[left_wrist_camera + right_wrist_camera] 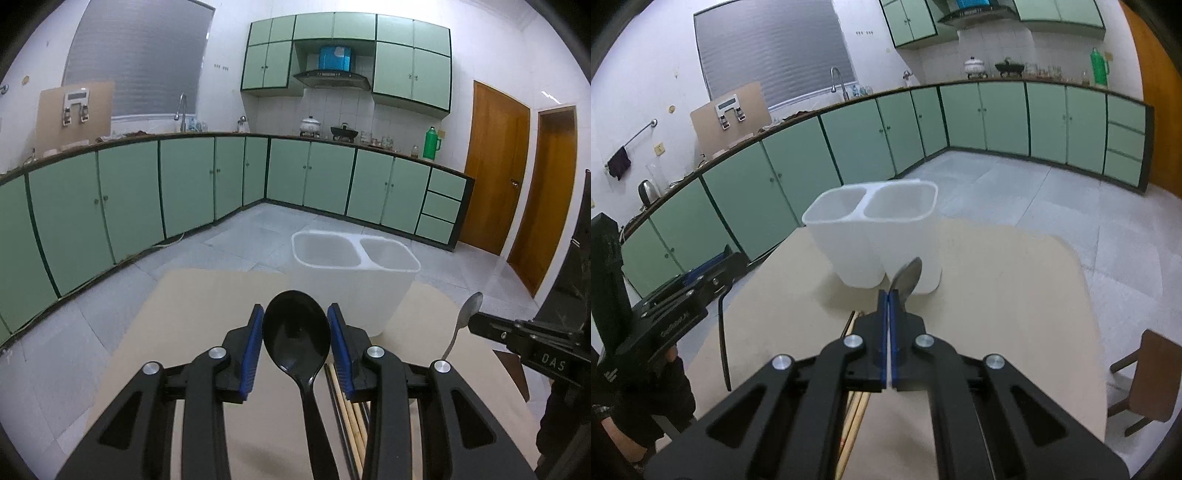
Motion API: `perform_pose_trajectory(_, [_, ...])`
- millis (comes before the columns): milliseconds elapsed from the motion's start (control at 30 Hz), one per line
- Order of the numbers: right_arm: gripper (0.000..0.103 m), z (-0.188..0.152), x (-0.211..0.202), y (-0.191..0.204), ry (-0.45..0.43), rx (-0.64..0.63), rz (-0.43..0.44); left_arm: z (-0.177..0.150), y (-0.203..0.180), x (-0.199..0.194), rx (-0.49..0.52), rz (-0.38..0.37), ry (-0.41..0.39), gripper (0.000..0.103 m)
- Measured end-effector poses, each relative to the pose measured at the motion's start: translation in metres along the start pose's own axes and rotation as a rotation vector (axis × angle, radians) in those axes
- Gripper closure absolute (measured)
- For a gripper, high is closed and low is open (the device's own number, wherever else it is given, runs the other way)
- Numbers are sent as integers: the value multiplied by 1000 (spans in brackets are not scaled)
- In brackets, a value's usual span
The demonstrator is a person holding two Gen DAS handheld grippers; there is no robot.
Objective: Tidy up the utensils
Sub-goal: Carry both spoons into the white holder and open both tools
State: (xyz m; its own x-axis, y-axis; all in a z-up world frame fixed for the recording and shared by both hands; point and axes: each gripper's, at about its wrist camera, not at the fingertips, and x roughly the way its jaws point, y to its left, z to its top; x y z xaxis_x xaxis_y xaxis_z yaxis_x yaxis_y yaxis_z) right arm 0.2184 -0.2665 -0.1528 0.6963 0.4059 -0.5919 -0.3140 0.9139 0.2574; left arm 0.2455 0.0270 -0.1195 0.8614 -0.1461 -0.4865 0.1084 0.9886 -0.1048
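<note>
The table [1015, 295] is spread across the lower half of both views, with the white two-compartment holder [875, 229] standing upright at its far edge, above centre frame. From the left gripper [295, 325] the holder is seen up and to the right; its blue pads are pressed on the bowl of a black spoon [297, 332], handle trailing down-frame. The right gripper [888, 299] is clamped flat on a metal spoon [905, 278], bowl tilted toward the holder straight ahead. Chopsticks [351, 417] are left lying below. The right gripper is judged nearer.
</note>
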Motion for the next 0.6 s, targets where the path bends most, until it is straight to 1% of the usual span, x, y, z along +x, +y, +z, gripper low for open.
perform_pose_trajectory(200, [103,3,-4,-1,-1,-3,10,-2,-6,2,5,-10,7,68])
perform_pose_trajectory(333, [103,8,-11,4,-22,-27,14,6,-11,-2,11,-14,-21,68])
perform_pose_trajectory(500, [103,30,-20,9,-63,-58,27,32,-14,0,10,-15,-86,68])
perform_pose_trajectory(600, [103,56,-28,12,-105,-80,39,58,-16,3,18,-12,-144,68])
